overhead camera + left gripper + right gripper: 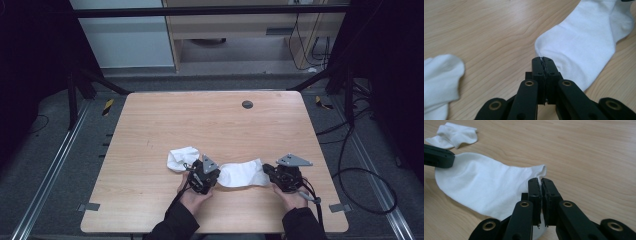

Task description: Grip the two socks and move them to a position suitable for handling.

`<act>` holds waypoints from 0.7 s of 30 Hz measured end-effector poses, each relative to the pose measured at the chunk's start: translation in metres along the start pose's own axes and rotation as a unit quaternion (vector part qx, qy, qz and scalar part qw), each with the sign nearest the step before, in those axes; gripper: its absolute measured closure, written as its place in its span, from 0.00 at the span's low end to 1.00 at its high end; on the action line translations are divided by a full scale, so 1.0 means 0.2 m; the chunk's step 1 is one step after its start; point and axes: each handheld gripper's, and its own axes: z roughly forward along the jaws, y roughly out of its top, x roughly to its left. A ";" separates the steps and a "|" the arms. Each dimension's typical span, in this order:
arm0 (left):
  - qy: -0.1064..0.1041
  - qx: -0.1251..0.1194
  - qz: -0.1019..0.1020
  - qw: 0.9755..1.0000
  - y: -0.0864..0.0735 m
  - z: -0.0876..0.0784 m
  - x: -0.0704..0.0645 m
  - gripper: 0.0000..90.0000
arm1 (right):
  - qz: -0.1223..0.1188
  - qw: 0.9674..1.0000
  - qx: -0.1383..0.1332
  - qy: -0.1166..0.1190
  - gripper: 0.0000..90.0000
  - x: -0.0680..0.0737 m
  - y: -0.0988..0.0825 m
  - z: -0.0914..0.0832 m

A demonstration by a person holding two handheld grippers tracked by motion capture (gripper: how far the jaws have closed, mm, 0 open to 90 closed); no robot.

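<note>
A white sock (242, 173) lies flat near the table's front edge, stretched between my two grippers. My left gripper (218, 175) is shut on its rounded toe end (584, 50), with the jaws (543, 60) closed together at the fabric's edge. At the other end, my right gripper (265, 170) is shut on the cuff, and a bit of white cloth (499, 185) shows between its closed jaws (540, 180). A second white sock (182, 158) lies crumpled just left of the left gripper (439, 80), apart from the first (454, 135).
The wooden table (210, 125) has a dark round grommet (247, 104) at the back middle. Black frame posts stand at the far corners. Cables (365, 185) trail on the floor to the right.
</note>
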 end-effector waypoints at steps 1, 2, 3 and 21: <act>0.001 0.005 0.001 1.000 -0.01 -0.01 0.01 0.99 | -0.001 1.000 0.004 0.002 0.96 0.01 0.00 0.01; 0.001 0.005 0.001 1.000 -0.01 -0.01 0.01 0.99 | -0.001 1.000 0.004 0.002 0.96 0.01 0.00 0.01; 0.005 0.018 0.006 1.000 -0.03 -0.03 0.04 0.99 | 0.002 1.000 0.010 0.009 0.96 0.04 -0.01 0.03; 0.026 0.022 0.004 0.999 -0.23 -0.16 0.13 0.98 | -0.010 0.998 0.015 0.059 0.96 0.26 -0.02 0.12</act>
